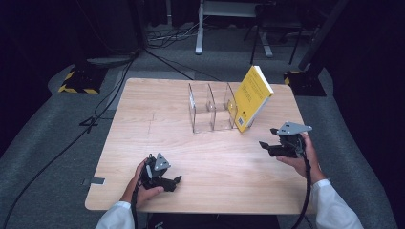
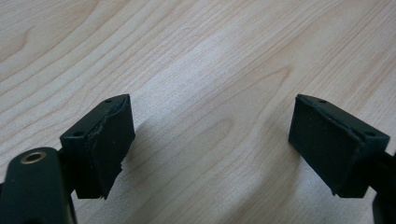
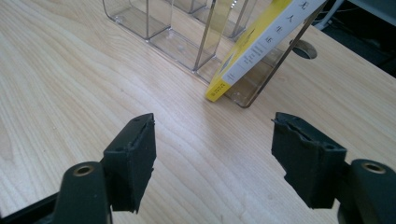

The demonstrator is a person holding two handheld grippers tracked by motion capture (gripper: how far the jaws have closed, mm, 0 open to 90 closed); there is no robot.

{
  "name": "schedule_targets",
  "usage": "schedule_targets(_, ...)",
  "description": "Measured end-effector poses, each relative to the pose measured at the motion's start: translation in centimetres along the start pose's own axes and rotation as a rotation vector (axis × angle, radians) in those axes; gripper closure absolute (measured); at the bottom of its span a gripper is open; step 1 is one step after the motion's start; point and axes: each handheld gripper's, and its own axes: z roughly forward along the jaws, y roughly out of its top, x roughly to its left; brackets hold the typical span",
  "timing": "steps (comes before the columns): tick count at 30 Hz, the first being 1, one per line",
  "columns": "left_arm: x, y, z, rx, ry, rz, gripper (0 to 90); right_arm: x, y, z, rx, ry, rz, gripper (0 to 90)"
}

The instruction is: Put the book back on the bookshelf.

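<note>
The yellow book (image 3: 261, 44), leaning in the clear rack (image 3: 187, 32), bears black characters on its white spine, too blurred to read.

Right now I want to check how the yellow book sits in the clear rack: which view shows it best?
The high view: the whole yellow book leans tilted in the end slot of the clear rack. The right gripper view shows its spine and lower corner close up. The left gripper view looks at bare table.

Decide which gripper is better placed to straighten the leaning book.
Right. The right gripper is open and close to the book tilted in the rack; the left gripper sits far off.
</note>
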Motion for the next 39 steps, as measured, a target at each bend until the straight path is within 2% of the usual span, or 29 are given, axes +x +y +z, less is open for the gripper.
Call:
schedule_targets(11, 0.0, 0.0, 0.0, 0.000, 0.001, 0.000, 14.9, 1.4, -1.4, -0.6, 0.029, 0.006, -0.043, 28.8)
schedule_targets(20, 0.0, 0.0, 0.0, -0.001, 0.001, 0.000, 15.0, 2.4, -3.7, -0.7, 0.079, -0.009, -0.066, 28.3)
schedule_targets(21, 0.0, 0.0, 0.0, -0.001, 0.001, 0.000, 14.9, 2.5, -4.5, -0.8, 0.089, -0.010, -0.060, 28.3)
schedule_targets(33, 0.0, 0.0, 0.0, -0.001, 0.001, 0.000, 14.9, 2.5, -7.9, -2.1, 0.094, -0.016, -0.020, 27.7)
schedule_targets(39, 0.0, 0.0, 0.0, -0.001, 0.001, 0.000, 15.0, 2.2, -10.2, -3.1, 0.099, -0.014, 0.037, 27.7)
